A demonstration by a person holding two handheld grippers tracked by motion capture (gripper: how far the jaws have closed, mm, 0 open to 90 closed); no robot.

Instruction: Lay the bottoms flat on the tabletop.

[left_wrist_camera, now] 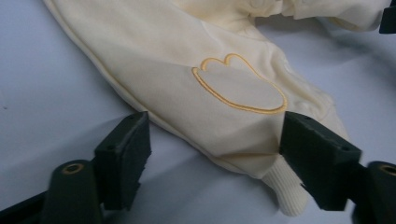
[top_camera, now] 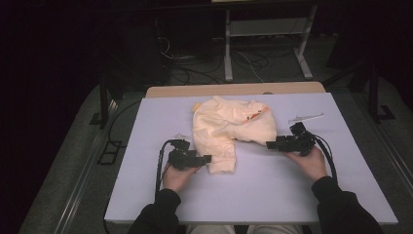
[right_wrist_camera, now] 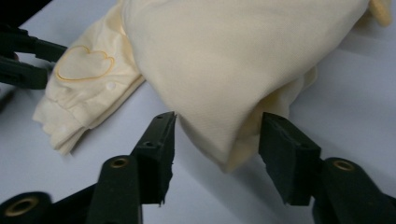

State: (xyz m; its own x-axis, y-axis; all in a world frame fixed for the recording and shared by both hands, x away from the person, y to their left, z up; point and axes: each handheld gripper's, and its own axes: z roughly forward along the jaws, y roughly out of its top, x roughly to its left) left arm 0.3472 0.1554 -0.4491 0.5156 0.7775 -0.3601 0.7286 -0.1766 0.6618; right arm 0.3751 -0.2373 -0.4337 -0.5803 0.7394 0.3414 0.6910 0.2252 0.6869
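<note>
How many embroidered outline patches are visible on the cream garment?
1: an embroidered outline on the garment leg near the ribbed cuff, between the left gripper jaws. Folds may hide others.

From my station I look down on a desk (top_camera: 272, 195) with a pale, lilac-white top; a strip of bare light wood (top_camera: 234, 89) shows along its far edge. Lying directly on it, about mid-width and toward the far half, is a cream garment (top_camera: 229, 129), rumpled (baby clothing, by the look of it), with one narrow part ending in a ribbed cuff (left_wrist_camera: 286, 191) that lies flat on the surface. That part carries a stitched yellow outline (left_wrist_camera: 238, 84). Near the far right edge lies a thin pale strip (top_camera: 306, 117), too small for me to identify. The desk stands on grey floor (top_camera: 73, 161).
</note>
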